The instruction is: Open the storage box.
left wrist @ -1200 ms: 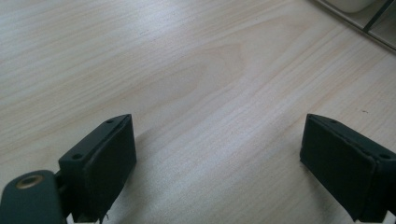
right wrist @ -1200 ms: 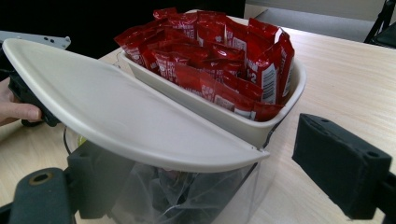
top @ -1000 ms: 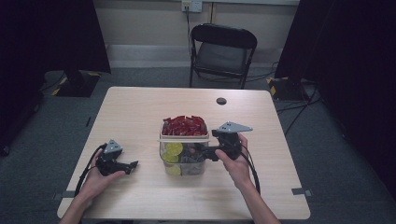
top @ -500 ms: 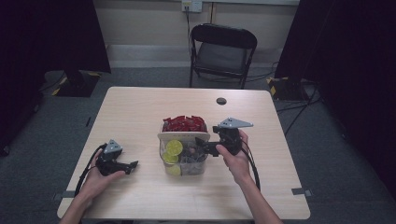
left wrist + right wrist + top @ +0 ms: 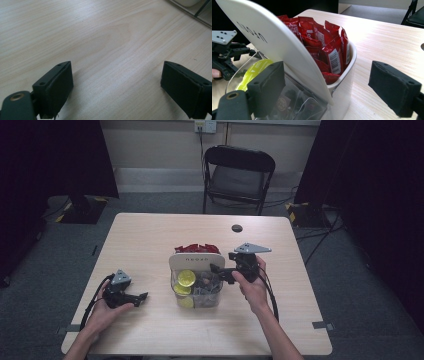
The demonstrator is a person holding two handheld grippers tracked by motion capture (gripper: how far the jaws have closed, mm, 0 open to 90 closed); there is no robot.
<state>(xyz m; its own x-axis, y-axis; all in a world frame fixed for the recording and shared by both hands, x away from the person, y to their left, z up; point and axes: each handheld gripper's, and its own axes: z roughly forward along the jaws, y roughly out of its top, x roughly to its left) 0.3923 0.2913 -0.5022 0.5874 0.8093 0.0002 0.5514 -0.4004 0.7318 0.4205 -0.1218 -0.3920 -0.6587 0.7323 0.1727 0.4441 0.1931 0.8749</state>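
Red snack packets are stuffed into the back half of the bin, which sits mid-tabletop. A white curved divider splits it, and the front half is clear plastic with yellow-green lids and some darker bits I can't make out.

Right claw is up against the bin's right side, level with the rim and pointing across it. From the right gripper view the claw is spread wide and released, nothing pinched: one jaw is over the clear front compartment, the other hangs out over bare tabletop beside the bin's white wall. So the bin's near corner and the end of the divider sit roughly between the jaws, closer to the jaw over the clear part. Can't tell if either pad actually touches the plastic.

Left claw rests low over the tabletop well to the left of the bin, pointing toward it. In the left gripper view it's also wide apart and released, with plain wood between the jaws.

Small dark disc lies on the far side of the tabletop, well apart from the bin. Black folding chair stands beyond the far edge.
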